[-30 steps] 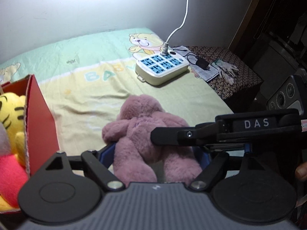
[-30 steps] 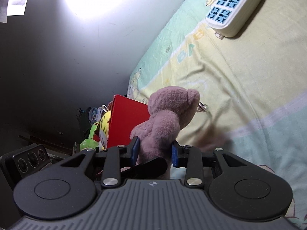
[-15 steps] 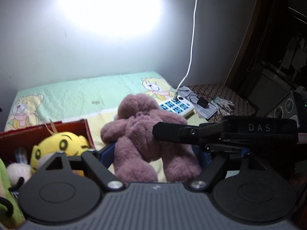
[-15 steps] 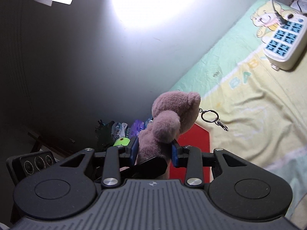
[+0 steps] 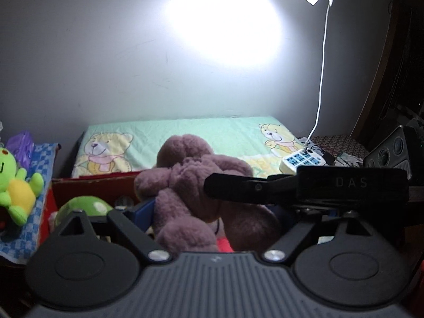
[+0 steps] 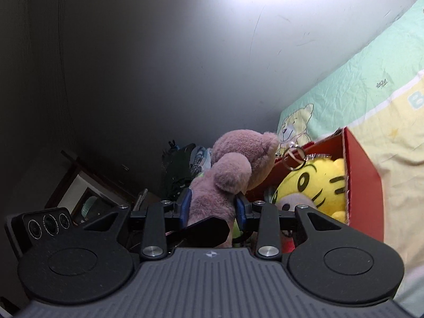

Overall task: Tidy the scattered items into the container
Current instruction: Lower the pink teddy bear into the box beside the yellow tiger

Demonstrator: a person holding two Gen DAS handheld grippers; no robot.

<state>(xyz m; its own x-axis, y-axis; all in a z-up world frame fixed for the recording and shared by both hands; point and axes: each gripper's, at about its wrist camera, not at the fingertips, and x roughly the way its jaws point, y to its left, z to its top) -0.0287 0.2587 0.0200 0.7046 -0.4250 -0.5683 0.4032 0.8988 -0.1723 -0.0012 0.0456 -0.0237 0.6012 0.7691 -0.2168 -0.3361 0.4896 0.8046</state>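
Note:
A mauve plush bear [image 5: 190, 185] hangs over the open red box [image 5: 92, 182], between both grippers. My right gripper [image 6: 213, 205] is shut on the bear [image 6: 228, 175] at its body, head up. One black finger [image 5: 238, 188] of it crosses the left wrist view. My left gripper [image 5: 212, 210] straddles the bear's lower body with its jaws opening; the blue left pad [image 5: 144, 209] stands just off the plush, and the other pad is hidden. Inside the red box [image 6: 363, 159] lie a yellow tiger plush [image 6: 312, 182] and a green toy [image 5: 84, 206]. The bear's keyring [image 6: 291, 156] dangles over the tiger.
A green frog plush [image 5: 18, 185] lies on a blue checked cloth left of the box. A white power strip [image 5: 302, 161] with its cord sits on the bed sheet [image 5: 212, 132] at the right. A black device [image 5: 392, 153] stands far right. The wall runs behind the bed.
Both grippers have carried the bear up off the sheet and leftward until it hangs over the red box. The left gripper's jaws have spread wider around it.

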